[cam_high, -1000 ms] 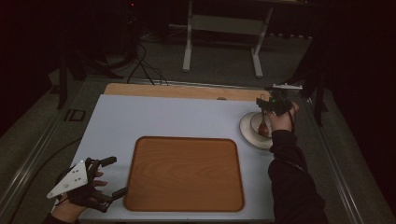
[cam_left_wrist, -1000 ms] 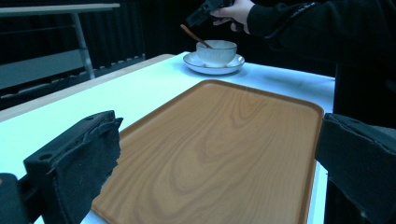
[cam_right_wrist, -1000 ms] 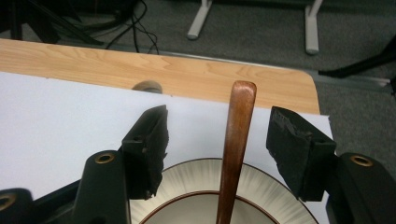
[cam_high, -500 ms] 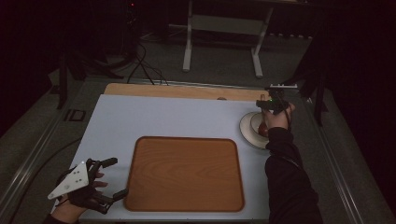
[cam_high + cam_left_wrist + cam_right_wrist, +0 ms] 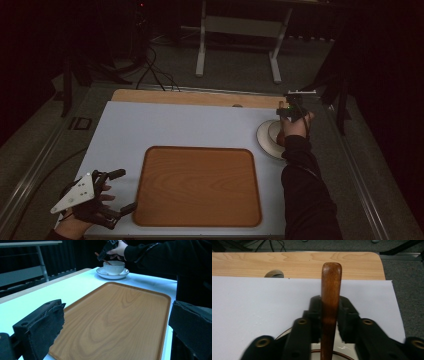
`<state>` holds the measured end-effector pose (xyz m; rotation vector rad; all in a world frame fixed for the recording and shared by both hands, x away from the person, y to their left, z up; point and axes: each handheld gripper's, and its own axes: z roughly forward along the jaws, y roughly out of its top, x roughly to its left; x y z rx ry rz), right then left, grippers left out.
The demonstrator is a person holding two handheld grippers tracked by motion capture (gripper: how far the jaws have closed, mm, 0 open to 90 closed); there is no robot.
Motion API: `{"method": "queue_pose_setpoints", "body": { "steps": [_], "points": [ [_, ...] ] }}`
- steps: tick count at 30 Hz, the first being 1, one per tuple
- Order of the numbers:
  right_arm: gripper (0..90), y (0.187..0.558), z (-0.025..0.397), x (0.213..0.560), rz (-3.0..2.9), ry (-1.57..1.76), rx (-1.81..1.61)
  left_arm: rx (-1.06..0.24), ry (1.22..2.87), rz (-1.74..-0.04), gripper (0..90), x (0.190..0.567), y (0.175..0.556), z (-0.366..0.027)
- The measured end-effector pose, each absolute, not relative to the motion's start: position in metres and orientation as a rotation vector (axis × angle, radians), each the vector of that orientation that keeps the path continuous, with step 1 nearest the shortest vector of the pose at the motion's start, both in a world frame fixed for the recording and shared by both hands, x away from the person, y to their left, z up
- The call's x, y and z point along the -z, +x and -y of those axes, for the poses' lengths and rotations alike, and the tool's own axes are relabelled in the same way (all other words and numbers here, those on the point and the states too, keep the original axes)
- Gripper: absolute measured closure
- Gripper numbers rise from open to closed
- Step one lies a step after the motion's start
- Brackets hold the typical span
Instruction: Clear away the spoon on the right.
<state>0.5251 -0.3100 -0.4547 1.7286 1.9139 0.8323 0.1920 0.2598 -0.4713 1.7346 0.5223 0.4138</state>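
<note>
A white cup (image 5: 114, 267) stands on a white saucer (image 5: 265, 137) at the table's right side. My right gripper (image 5: 292, 112) hovers over the cup, shut on a brown wooden spoon handle (image 5: 331, 290) that runs up between the jaws. In the left gripper view the spoon handle (image 5: 101, 257) slants down into the cup. A bare wooden tray (image 5: 197, 185) lies in the middle near the front edge. My left gripper (image 5: 125, 190) rests open beside the tray's front left corner, nothing between its jaws.
A white mat (image 5: 175, 125) covers the table, with a light wooden strip (image 5: 190, 97) along the far edge. A small round object (image 5: 273, 273) sits on that strip. A person's dark sleeve (image 5: 305, 185) lies along the tray's right side.
The right gripper has shifted slightly over the cup, still holding the spoon handle. The left gripper has stayed in place.
</note>
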Motion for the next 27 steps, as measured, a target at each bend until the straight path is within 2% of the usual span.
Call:
{"method": "queue_pose_setpoints", "body": {
  "steps": [12,27],
  "points": [
    [77.0,0.519,0.31,0.441,-1.921,1.704,-0.871,-0.411,1.742,-0.524,0.1,0.472,0.193,-0.259],
    [77.1,0.496,0.317,0.399,-1.897,1.661,-0.976,-0.414,1.749,-0.522,0.1,0.472,0.193,-0.258]
  ]
}}
